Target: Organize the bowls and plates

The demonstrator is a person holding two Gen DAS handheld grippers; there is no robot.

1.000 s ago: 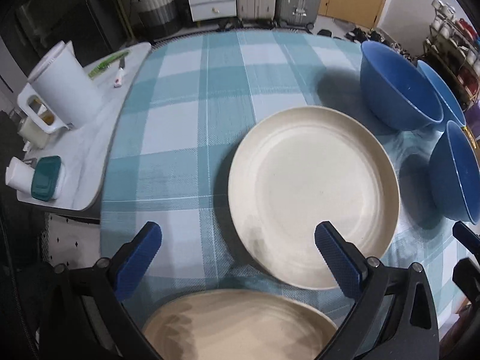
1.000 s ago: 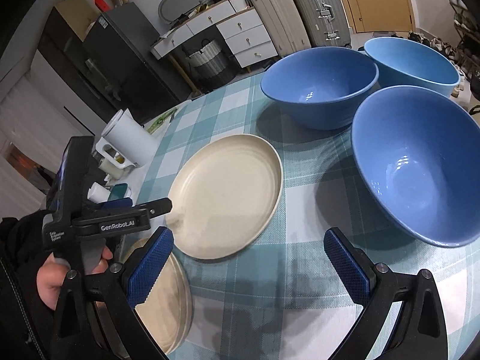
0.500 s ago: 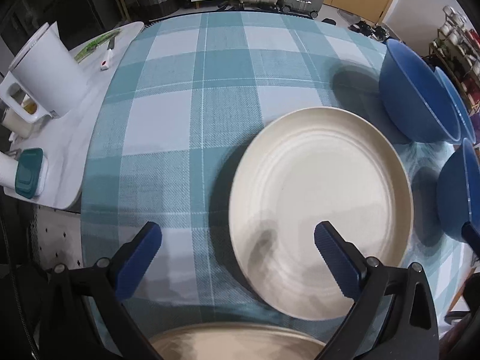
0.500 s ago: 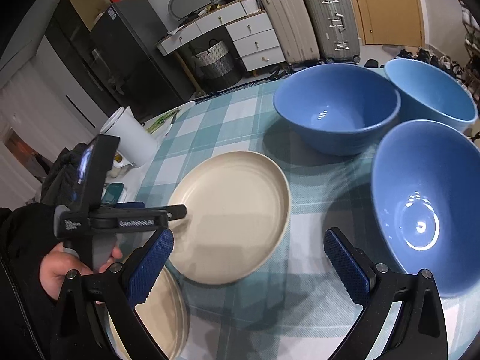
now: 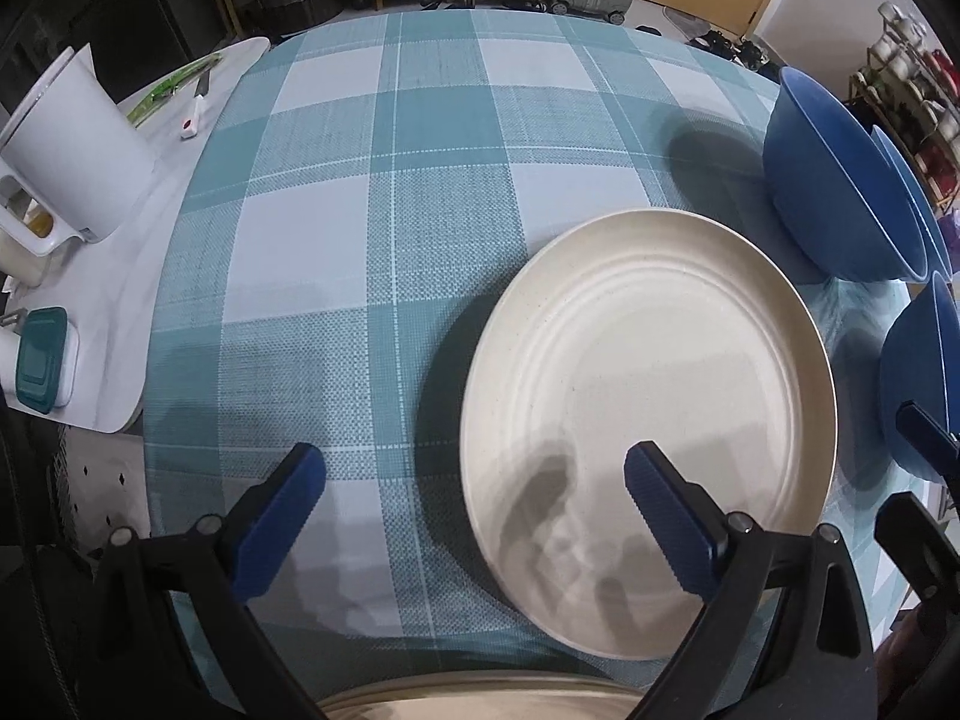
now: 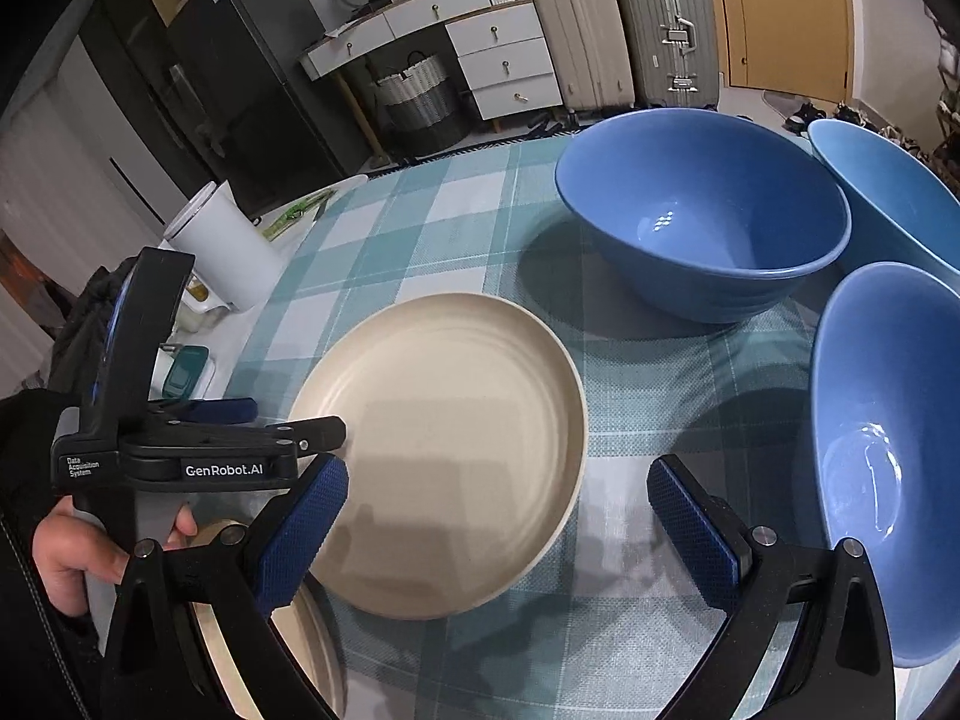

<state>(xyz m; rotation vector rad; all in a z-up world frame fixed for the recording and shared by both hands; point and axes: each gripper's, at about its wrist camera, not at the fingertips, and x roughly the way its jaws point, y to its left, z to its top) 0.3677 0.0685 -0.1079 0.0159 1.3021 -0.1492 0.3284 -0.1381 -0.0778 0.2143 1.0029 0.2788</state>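
Left gripper (image 5: 474,495) is closing in over the cream plate (image 5: 648,420).
Its jaws are staying spread, empty; the right gripper (image 6: 498,504) is hanging wide too, bowls (image 6: 708,216) sitting unmoved.

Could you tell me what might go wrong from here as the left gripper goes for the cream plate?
The left gripper is open, with one finger over the cream plate and one outside its rim; the shallow rim may slip from the pads. Three blue bowls crowd the plate's far side, so a push could knock them. The right gripper hovers nearby and may collide.
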